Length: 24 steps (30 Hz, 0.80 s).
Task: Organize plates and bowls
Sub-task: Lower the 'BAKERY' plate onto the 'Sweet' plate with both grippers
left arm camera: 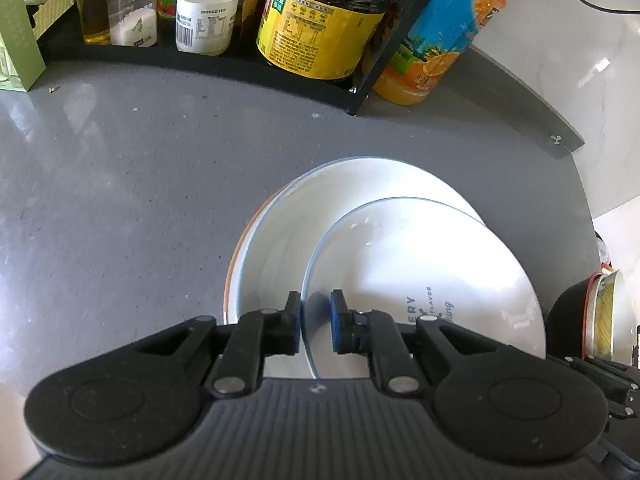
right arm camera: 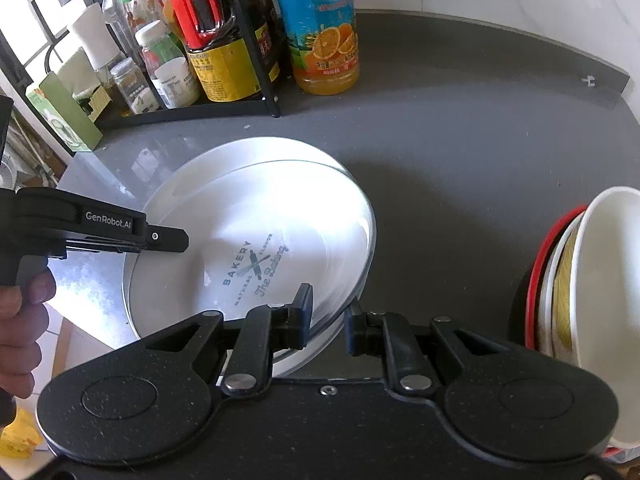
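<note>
1. The left gripper point(left arm camera: 316, 322) has its blue-padded jaws straddling the near rim of the white round plate printed with a bakery logo point(left arm camera: 420, 276). The left pad lies against the rim's outside while a narrow gap shows before the right pad, so I cannot tell whether the jaws are truly clamped on it.
2. The right gripper point(right arm camera: 329, 322) straddles the same printed plate point(right arm camera: 256, 248) at its near right rim, one jaw above the plate's face and one beyond its edge. A gap remains between them, so the jaws look parted and not pressed on the rim.
3. The printed plate sits tilted on a larger white plate point(left arm camera: 288, 232), overlapping its right part. Under that, an orange-edged rim point(left arm camera: 229, 280) of another dish peeks out at the left.
4. The stack rests on the grey speckled desk point(left arm camera: 120, 184).
5. In the right wrist view, a hand point(right arm camera: 20, 320) grips the handle of the left gripper at the left edge.
6. To the right of the plates, a nested set of bowls point(right arm camera: 580, 280) leans on its side: white outermost toward the camera, then a yellow-patterned one, then a red-rimmed one.
7. At the back of the desk stands a black wire rack point(right arm camera: 256, 60) holding bottles and jars, with a tall orange juice bottle point(right arm camera: 320, 28) just beside it.
</note>
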Each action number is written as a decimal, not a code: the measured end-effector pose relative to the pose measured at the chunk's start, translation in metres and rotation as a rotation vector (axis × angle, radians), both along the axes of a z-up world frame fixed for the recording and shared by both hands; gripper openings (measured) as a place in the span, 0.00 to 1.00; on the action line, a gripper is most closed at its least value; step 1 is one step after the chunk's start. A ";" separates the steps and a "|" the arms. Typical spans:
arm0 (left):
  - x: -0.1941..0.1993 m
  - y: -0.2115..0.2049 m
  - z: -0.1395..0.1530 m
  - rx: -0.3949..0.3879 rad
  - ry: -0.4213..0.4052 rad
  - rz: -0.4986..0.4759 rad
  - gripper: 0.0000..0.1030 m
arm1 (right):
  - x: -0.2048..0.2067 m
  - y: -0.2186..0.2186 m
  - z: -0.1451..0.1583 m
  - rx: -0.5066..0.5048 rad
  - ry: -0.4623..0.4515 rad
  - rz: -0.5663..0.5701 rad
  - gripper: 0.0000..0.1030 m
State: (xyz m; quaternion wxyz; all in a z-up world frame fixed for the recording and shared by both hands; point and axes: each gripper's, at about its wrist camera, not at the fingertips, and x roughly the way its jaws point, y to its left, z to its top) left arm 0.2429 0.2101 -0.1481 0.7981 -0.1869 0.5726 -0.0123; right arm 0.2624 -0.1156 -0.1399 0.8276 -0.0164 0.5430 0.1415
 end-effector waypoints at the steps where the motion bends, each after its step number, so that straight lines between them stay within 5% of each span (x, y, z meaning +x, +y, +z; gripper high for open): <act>1: 0.001 -0.001 0.000 0.003 -0.005 -0.001 0.12 | 0.001 0.000 0.000 -0.002 0.001 -0.001 0.17; 16: 0.003 -0.003 0.001 0.096 -0.059 -0.024 0.13 | -0.009 -0.002 0.000 -0.028 0.007 0.006 0.24; 19: 0.004 -0.003 0.002 0.106 -0.069 -0.023 0.13 | -0.011 -0.006 0.001 -0.042 0.002 -0.008 0.34; 24: 0.006 -0.006 0.003 0.128 -0.092 -0.046 0.13 | -0.014 -0.015 0.000 -0.031 0.009 -0.043 0.37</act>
